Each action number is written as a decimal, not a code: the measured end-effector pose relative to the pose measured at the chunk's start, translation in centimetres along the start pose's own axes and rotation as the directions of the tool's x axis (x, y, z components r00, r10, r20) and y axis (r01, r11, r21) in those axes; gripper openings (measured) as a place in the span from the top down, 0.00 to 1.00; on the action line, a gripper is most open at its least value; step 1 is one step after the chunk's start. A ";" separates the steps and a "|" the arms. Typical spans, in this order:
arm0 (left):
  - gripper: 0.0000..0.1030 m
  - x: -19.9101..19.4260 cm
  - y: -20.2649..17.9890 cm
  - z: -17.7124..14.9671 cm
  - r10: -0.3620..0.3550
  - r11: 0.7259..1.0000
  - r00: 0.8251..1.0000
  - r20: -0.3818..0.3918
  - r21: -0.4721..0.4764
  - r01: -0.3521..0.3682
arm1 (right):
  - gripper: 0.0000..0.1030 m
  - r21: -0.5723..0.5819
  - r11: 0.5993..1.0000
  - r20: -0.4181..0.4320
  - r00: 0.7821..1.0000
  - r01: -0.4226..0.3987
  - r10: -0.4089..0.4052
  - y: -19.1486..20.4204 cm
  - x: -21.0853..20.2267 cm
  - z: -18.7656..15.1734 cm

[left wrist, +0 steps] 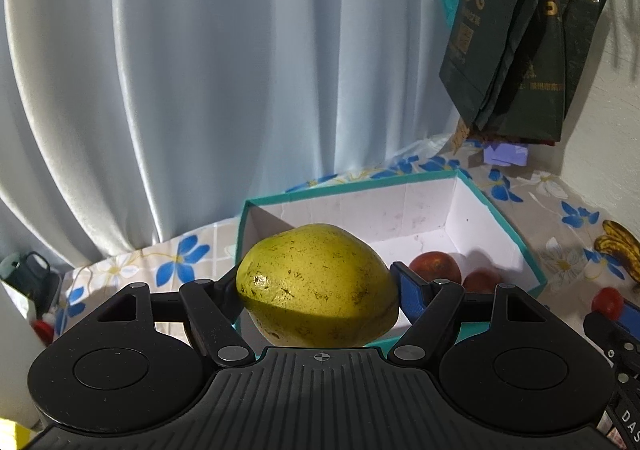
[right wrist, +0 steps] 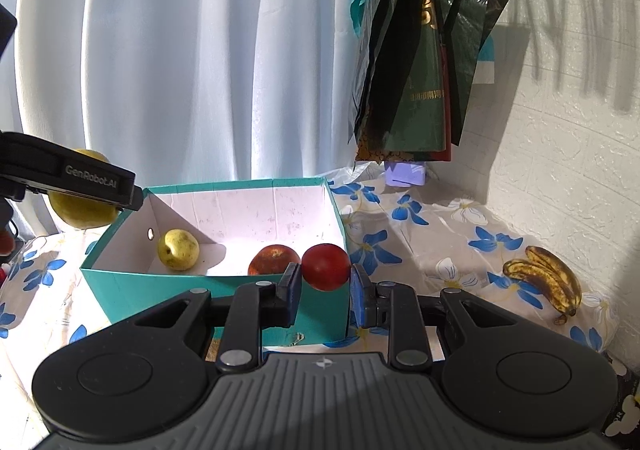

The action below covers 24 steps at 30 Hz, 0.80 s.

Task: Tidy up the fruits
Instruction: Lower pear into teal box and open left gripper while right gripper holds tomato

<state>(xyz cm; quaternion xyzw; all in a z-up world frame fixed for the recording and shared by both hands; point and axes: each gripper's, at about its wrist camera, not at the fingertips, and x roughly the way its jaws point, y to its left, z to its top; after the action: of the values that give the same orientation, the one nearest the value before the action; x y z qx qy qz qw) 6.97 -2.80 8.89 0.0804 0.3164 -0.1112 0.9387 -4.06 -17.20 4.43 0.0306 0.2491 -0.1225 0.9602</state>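
Note:
My left gripper is shut on a large yellow-green fruit and holds it above the near rim of the teal box. Two red fruits lie inside the box. My right gripper is shut on a red fruit, held at the box's near right corner. Inside the box I see a small yellow fruit and a red fruit. The left gripper with its big fruit shows at the left of the right wrist view.
Spotted bananas lie on the flowered tablecloth to the right of the box, also in the left wrist view. Dark bags hang by the wall. A white curtain is behind the table.

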 end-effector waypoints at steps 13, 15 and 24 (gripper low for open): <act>0.24 3.4 0.8 -0.1 0.004 1.000 0.999 -0.047 -0.012 -0.005 | 0.75 0.011 1.000 -0.003 1.000 0.019 -0.019 -0.1 0.4 0.3; 0.24 3.8 0.8 -0.2 0.002 1.000 0.998 -0.056 -0.013 -0.003 | 0.75 0.011 1.000 -0.005 1.000 0.021 -0.021 -0.1 0.6 0.3; 0.24 5.5 0.8 -0.5 -0.010 1.000 0.997 -0.078 -0.012 0.009 | 0.75 0.006 1.000 -0.007 1.000 0.021 -0.021 0.1 1.0 0.6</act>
<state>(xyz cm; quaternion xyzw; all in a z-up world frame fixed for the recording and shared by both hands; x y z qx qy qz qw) 11.14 -2.78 5.20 0.0777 0.3537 -0.1106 0.9255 -2.94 -17.34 4.45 0.0311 0.2523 -0.1332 0.9579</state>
